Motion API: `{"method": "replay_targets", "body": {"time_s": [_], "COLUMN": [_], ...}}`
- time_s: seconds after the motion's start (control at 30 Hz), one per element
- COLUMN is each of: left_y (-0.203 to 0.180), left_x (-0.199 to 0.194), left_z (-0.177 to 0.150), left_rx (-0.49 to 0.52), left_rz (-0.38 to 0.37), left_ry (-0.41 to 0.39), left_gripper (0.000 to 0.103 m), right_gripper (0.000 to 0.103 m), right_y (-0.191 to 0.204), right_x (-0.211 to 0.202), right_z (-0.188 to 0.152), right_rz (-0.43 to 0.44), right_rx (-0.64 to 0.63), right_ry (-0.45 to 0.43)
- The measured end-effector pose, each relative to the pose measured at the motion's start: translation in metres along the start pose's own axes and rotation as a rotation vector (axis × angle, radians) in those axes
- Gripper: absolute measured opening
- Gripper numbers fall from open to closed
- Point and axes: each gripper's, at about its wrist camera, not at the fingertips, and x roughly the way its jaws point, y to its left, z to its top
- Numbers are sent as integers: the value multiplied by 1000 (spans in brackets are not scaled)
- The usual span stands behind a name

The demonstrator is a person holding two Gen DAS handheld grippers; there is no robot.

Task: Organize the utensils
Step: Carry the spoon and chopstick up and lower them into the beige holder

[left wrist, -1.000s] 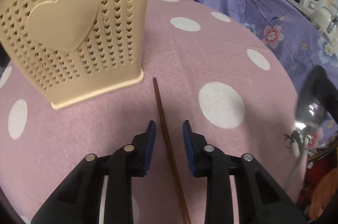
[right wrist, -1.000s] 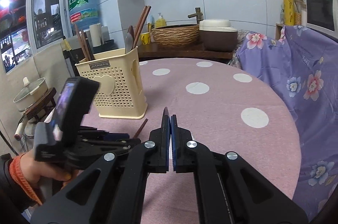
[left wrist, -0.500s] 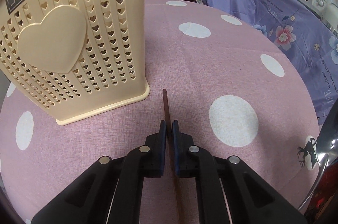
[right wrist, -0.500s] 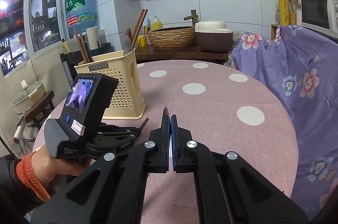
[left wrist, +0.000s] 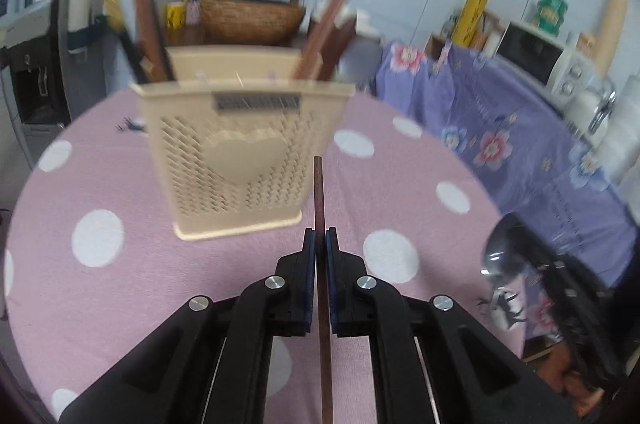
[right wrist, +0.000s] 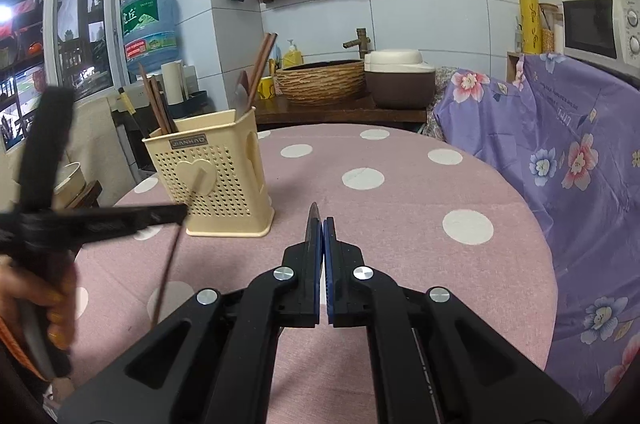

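Brown chopstick (left wrist: 319, 192) pinched between my left gripper (left wrist: 320, 238) pads, off tablecloth (left wrist: 120, 288); cream holder (left wrist: 236, 160) just ahead-left. My right gripper (right wrist: 320, 224) closed on spoon (left wrist: 502, 256) handle.

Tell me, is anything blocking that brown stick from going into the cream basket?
Nothing visible does. The chopstick, clamped in the left tool, hangs above bare tablecloth in front of the holder, whose open top already holds other chopsticks.
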Motion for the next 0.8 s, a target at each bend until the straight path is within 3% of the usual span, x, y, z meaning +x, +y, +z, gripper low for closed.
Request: {"method": "replay_targets", "body": {"time_s": [0.17,0.5,0.63,0.8], "left_y": [16,22,20,11], "left_x": [-57,-72,-89,-119], "left_z": [8,20,40,98], "left_rx": [-24,-43,-23,15], "left_rz": [15,-1,-12,-8], "left_ry": [-133,-184,-233,-330], "left_gripper": [6,6,6,6], "right_gripper": [2,2,2,2], "right_y": [23,63,76,99], "right_x": [-3,2,5,12], "right_z": [6,17,46,111], "right_rz": [21,46,60,27], "right_rx": [-51,-142,-177,-251], "right_ry": [-27,-47,-87,-189]}}
